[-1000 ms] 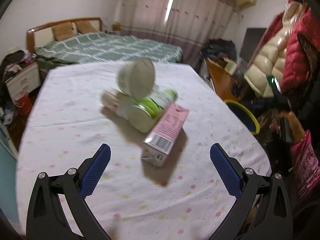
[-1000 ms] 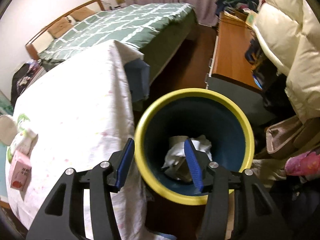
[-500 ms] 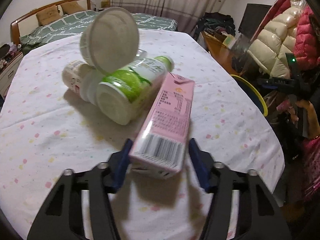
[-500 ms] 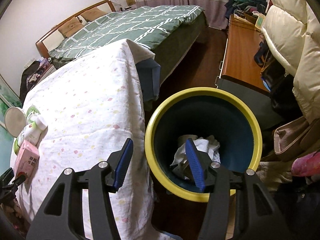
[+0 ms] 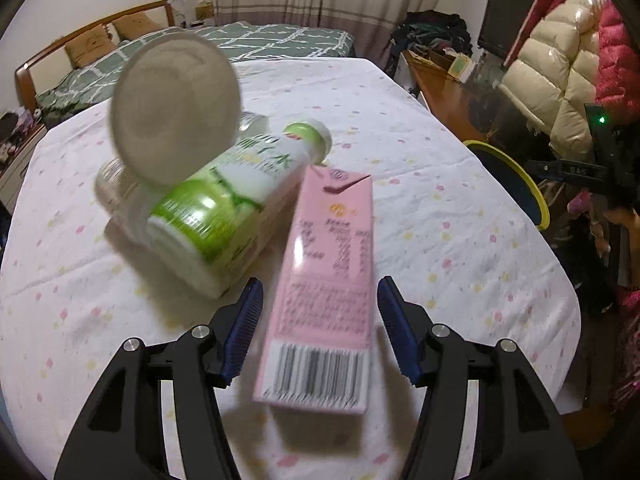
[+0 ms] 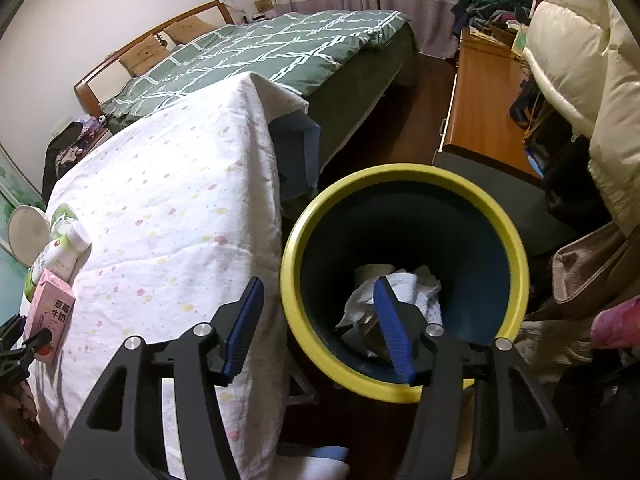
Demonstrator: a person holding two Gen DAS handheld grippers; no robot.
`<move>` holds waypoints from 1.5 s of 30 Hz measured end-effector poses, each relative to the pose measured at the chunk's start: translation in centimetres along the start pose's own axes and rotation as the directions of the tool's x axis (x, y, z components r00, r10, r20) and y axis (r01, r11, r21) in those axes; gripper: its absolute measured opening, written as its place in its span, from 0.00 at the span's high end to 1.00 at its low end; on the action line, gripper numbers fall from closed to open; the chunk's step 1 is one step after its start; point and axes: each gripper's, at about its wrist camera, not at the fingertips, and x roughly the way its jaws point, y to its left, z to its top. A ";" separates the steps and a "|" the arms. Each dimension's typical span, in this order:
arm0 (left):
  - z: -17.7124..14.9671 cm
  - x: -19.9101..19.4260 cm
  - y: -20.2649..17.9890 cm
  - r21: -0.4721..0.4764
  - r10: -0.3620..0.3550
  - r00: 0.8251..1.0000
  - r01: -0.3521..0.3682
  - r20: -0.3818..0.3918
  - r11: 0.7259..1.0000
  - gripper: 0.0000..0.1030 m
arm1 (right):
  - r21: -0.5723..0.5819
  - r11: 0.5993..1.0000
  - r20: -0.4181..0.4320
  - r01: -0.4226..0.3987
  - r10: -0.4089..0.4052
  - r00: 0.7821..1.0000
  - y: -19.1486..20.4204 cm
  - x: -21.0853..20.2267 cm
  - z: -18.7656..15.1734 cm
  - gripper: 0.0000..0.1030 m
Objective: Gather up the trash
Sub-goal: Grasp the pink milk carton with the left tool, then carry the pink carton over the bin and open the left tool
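Your left gripper point(image 5: 320, 284) was far back from the pile a second ago, with its fingers very wide. Now it is right up close, and the pink carton point(image 5: 328, 264) sits between the two blue pads. The fingers squeezed in on it a moment ago, but now they are opening again. There is a thin gap on the left side and almost none on the right, so the pads do not press on the carton. I think that means you do not have it yet, so squeeze again before you carry it away. The carton is on the near part of the table point(image 5: 460, 240), and I cannot tell if its near end is lifted. Your right gripper point(image 6: 318, 284) has hardly moved. It hangs over the bin point(image 6: 400, 176) with its fingers apart and nothing between them, so that hand has no more to do there. Now the count. There is one pink carton. Just behind it, touching it, lies one green bottle point(image 5: 224, 208) on its side. One round white thing point(image 5: 172, 108), maybe a cup or a tub, leans on top of that. At least one pale bottle point(image 5: 114, 184) is under it, too blurry to count for sure. There is one bin beside the table, with some crumpled paper point(image 6: 416, 284) already inside. Far back is one bed point(image 5: 280, 40).
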 end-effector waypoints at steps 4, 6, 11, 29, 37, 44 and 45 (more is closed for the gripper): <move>0.7 0.4 -0.4 0.018 0.007 1.000 -0.007 -0.003 1.000 0.52 | -0.019 1.000 0.004 -0.009 0.009 1.000 0.5 -0.2 -0.3 0.47; 0.9 0.6 -0.5 0.018 0.009 1.000 -0.009 -0.006 1.000 0.58 | -0.019 1.000 0.013 -0.012 0.012 1.000 0.6 -0.6 -0.5 0.47; 0.9 0.7 -0.4 0.006 0.014 1.000 -0.014 -0.011 1.000 0.62 | -0.023 1.000 0.034 -0.014 0.014 0.999 0.8 -2.0 -1.3 0.47; 8.6 -1.7 -12.1 0.241 -0.175 0.981 0.152 0.080 0.959 0.62 | 0.014 0.997 0.142 0.077 -0.078 0.987 -2.1 -8.2 -6.2 0.47; 14.4 4.1 -22.0 0.353 -0.279 0.960 0.258 0.010 0.899 0.62 | 0.087 0.987 0.136 0.137 -0.148 0.980 -5.0 -10.3 -9.8 0.47; 16.7 11.0 -29.0 0.399 -0.265 0.961 0.276 -0.083 0.874 0.62 | 0.143 0.980 0.126 0.137 -0.155 0.980 -7.2 -10.8 -11.4 0.47; 16.9 12.2 -29.9 0.398 -0.259 0.960 0.278 -0.102 0.874 0.62 | 0.144 0.980 0.124 0.137 -0.155 0.980 -7.3 -10.7 -11.4 0.47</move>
